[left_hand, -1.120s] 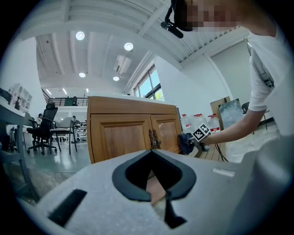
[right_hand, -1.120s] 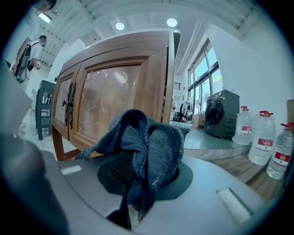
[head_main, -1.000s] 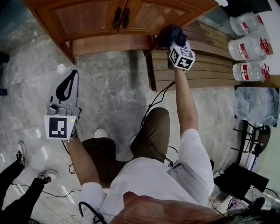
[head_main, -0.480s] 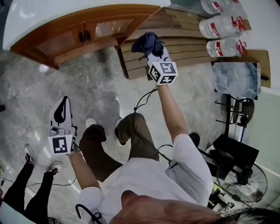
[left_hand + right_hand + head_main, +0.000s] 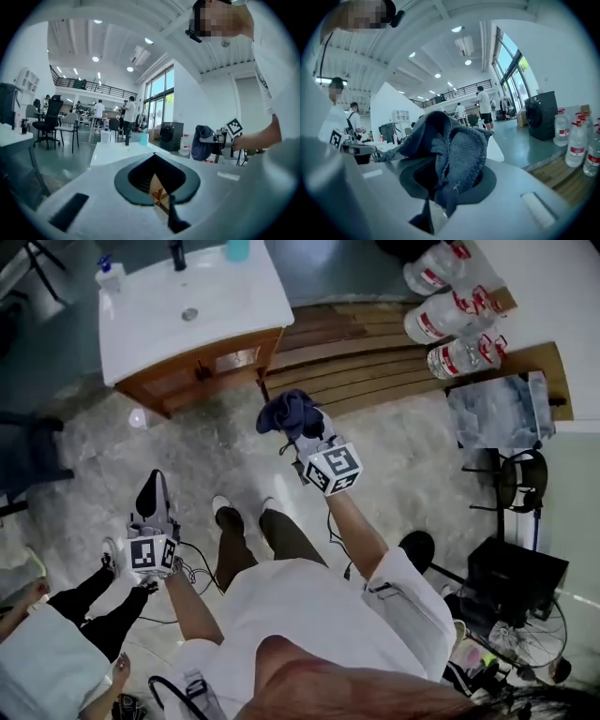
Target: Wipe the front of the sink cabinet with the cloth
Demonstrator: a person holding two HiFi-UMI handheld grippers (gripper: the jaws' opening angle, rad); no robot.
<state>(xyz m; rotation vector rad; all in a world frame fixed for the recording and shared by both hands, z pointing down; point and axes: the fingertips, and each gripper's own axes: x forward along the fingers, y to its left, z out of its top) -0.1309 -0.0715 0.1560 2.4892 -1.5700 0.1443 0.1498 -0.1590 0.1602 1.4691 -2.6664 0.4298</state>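
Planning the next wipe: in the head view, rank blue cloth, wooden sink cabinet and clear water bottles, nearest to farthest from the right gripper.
1. Dark blue cloth, in its jaws.
2. Wooden sink cabinet, ahead-left.
3. Clear water bottles, far right.

Bright, even indoor light; strong fisheye bending throughout.
Light is given by ceiling lamps and tall windows; glare is caught on the floor; both gripper views are vignetted black.

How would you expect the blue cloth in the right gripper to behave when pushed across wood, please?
Probably floppy: the cloth bunches in loose folds over the right gripper. Its fuzzy terry surface suggests it is light and likely to drag rather than slide.
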